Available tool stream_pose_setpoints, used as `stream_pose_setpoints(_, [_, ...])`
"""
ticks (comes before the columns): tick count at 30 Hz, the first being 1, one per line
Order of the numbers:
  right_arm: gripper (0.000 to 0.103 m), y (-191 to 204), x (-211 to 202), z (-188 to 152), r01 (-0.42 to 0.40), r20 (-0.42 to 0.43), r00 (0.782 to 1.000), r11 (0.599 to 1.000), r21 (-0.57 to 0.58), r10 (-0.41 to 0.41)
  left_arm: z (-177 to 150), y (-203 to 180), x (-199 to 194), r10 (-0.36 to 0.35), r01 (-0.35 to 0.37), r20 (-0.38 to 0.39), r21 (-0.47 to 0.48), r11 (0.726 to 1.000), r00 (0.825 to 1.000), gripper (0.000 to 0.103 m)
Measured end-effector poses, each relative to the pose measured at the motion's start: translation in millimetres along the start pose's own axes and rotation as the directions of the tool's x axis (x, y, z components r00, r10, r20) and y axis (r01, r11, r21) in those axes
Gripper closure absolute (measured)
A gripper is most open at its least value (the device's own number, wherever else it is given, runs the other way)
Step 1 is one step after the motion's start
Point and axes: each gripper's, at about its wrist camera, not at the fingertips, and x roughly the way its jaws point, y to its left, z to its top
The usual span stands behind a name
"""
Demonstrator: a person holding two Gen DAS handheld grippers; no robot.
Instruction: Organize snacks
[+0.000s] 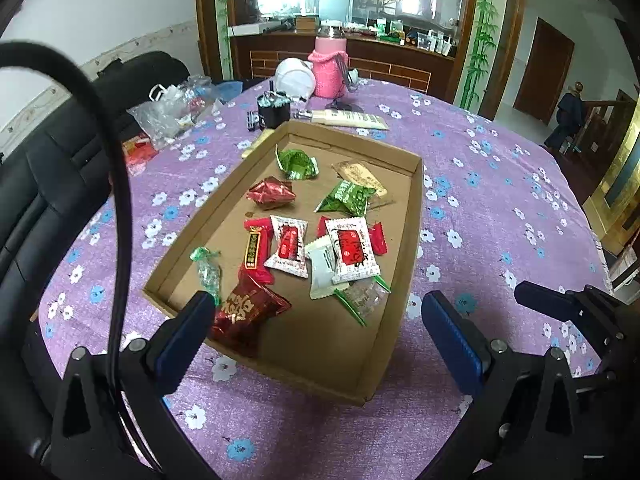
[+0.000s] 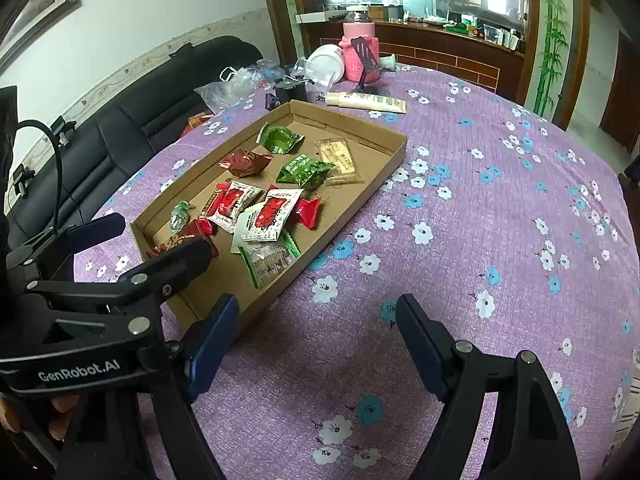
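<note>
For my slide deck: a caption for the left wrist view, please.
Open left gripper poised over a cardboard tray of wrapped snacks on a floral purple tablecloth.

Open cloth to the right, clutter at the far edge

The purple flowered table [image 2: 480, 208] lies bare right of the shallow brown cardboard tray [image 2: 384, 160]; behind the tray, a cream tube [image 2: 366, 102], pink knitted-sleeve jar [image 2: 360, 54], white round tub [image 2: 326, 64] and clear plastic bags [image 2: 228, 90] block the far side.
</note>
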Motion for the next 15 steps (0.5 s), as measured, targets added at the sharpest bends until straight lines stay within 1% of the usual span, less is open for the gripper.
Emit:
stream_pose_setpoints(3, [0.023, -0.2, 0.6, -1.2, 0.000, -0.002, 1.000, 1.000, 0.000, 0.000, -0.2, -1.2, -2.2, 0.009, -0.010, 0.019, 0.010, 1.000, 1.000, 0.000])
stream_pose_setpoints(6, [0.023, -1.0, 1.2, -0.7, 0.000, -0.003, 1.000, 1.000, 0.002, 0.000, 0.4, -1.1, -2.6, 0.005, -0.006, 0.023, 0.009, 1.000, 1.000, 0.000])
stream_pose_setpoints(8, [0.023, -1.1, 1.5, -0.7, 0.002, -0.001, 1.000, 1.000, 0.000, -0.002, 0.7, -1.2, -1.6, -0.009, 0.009, 0.012, 0.011, 1.000, 1.000, 0.000])
stream_pose_setpoints(15, [0.023, -3.0, 0.4, -1.3, 0.004, 0.001, 1.000, 1.000, 0.007, -0.004, 2.2, -2.2, -1.3, -0.028, 0.028, -0.003, 0.012, 1.000, 1.000, 0.000])
